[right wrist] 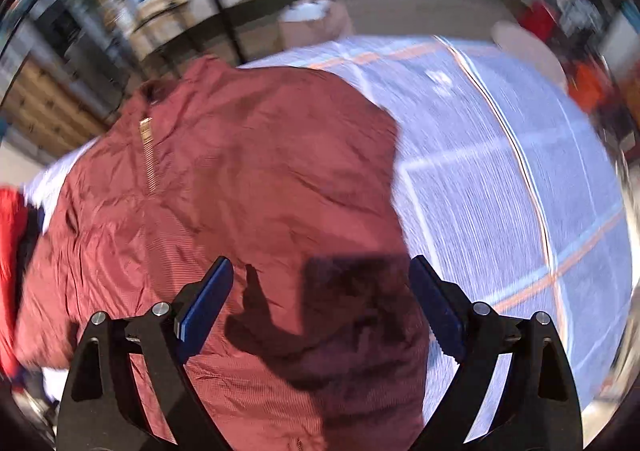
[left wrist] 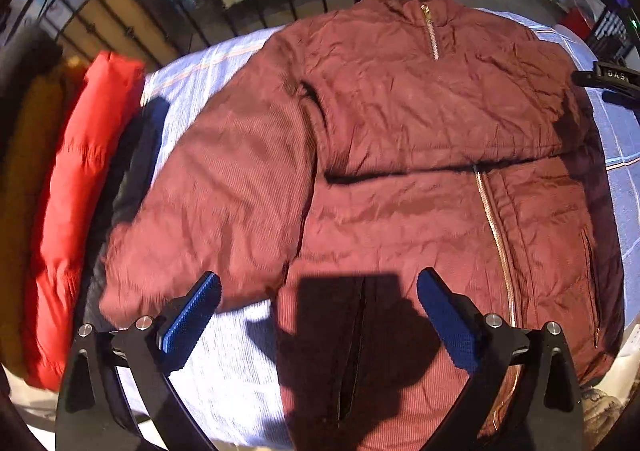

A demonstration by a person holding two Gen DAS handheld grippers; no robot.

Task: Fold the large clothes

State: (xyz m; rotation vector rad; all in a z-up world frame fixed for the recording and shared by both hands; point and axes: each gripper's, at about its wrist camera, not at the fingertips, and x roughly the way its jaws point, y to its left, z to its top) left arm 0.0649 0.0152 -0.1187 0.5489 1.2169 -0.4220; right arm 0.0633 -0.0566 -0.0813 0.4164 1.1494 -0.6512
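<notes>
A maroon jacket [left wrist: 400,139] lies spread front-up across a pale blue checked cloth [left wrist: 208,99], filling the centre of the left wrist view; its collar sits at upper centre and its gold zipper [left wrist: 496,239] runs down toward lower right. One sleeve is folded across the chest. The left gripper [left wrist: 320,315] hangs over the jacket's hem at lower centre, jaws spread wide, nothing between them. At the left edge sits a stack of folded clothes, a red puffy garment [left wrist: 80,187] beside a mustard one [left wrist: 24,179]. In the blurred right wrist view, the right gripper [right wrist: 322,305] stands wide apart and empty above the jacket's edge. No containers are clearly visible.
</notes>
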